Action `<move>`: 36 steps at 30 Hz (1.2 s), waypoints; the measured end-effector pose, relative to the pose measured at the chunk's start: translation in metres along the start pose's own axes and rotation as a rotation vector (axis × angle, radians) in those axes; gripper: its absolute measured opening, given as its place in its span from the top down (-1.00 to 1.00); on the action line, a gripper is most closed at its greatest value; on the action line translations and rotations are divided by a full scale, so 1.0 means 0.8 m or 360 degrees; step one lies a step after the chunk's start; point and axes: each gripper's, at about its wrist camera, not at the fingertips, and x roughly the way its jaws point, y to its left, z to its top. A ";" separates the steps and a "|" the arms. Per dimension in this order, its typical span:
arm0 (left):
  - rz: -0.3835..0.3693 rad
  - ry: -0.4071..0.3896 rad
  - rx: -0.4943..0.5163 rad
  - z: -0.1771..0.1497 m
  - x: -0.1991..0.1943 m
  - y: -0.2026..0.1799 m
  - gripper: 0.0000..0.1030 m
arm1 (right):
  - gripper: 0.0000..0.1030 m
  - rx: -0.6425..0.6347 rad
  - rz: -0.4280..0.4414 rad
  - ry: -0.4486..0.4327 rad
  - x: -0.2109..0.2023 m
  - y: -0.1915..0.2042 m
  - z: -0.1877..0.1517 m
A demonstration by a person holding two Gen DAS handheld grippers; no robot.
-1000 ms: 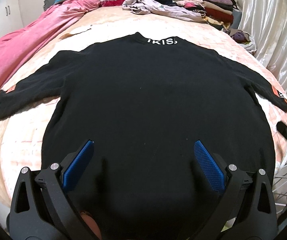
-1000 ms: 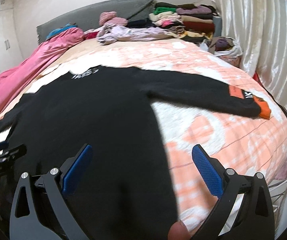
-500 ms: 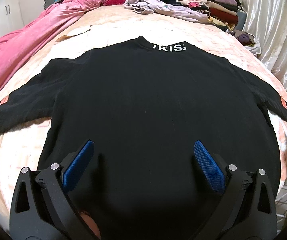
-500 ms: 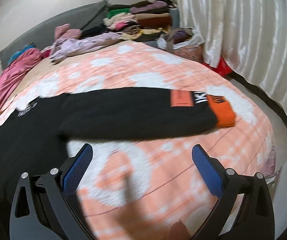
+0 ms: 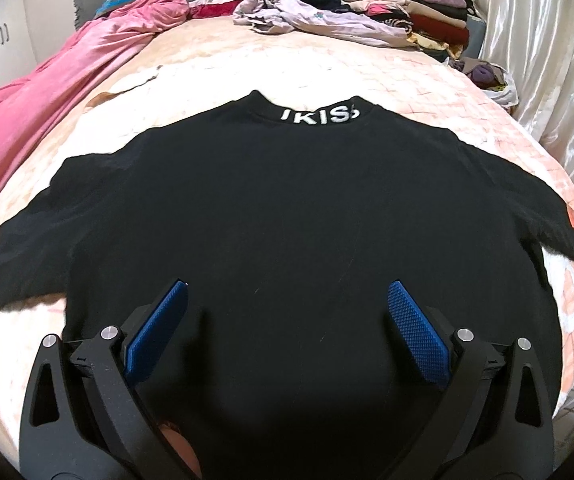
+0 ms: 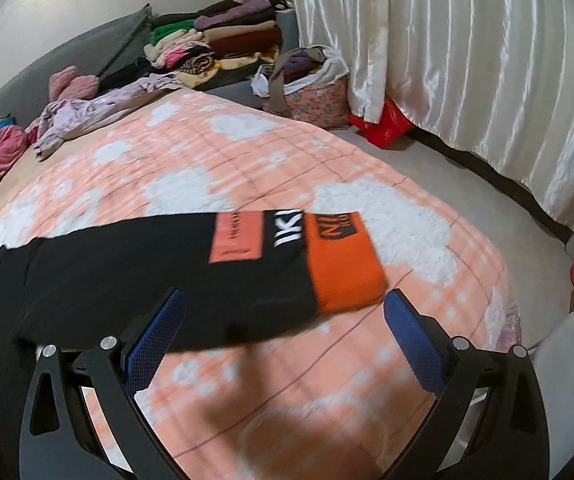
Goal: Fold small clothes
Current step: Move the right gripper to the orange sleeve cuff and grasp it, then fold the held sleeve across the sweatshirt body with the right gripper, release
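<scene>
One black sweatshirt (image 5: pixel 287 216), "IKIS" on the collar

It lay flat on the bed (image 6: pixel 247 152) ahead of the left gripper (image 5: pixel 287 320); the right gripper (image 6: pixel 283 324) hovered by its orange cuff (image 6: pixel 343 264). Both were spread wide, holding nothing.

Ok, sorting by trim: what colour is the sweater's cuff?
Orange; the cuff ends a black sleeve, clearest in the right wrist view.

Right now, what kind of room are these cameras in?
Most likely a bedroom at home. A black sweatshirt lies spread on a bed with a peach patterned bedspread, folded clothes are stacked near the headboard, and satin curtains hang alongside.
</scene>
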 end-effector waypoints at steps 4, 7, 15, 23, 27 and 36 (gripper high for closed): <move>0.0001 -0.0023 0.0022 0.015 0.010 -0.009 -0.82 | -0.92 0.0069 0.0032 0.0070 0.020 -0.017 0.010; 0.0031 -0.0066 0.0009 0.025 0.018 -0.013 -0.82 | -0.92 0.0098 0.0038 0.0087 0.032 -0.026 0.019; 0.0079 -0.0102 0.0026 0.031 0.040 -0.018 -0.82 | -0.87 0.0264 0.0072 0.0149 0.062 -0.060 0.037; 0.0040 -0.0079 0.0005 0.015 0.056 -0.006 -0.82 | 0.45 0.0381 0.0281 0.0195 0.080 -0.074 0.033; -0.0008 -0.0090 -0.0022 0.012 0.054 0.000 -0.82 | 0.64 0.0350 0.0366 0.0148 0.070 -0.069 0.033; -0.0029 -0.0145 -0.0033 0.015 0.033 0.012 -0.82 | 0.70 0.0180 0.0622 -0.0001 -0.014 0.016 0.054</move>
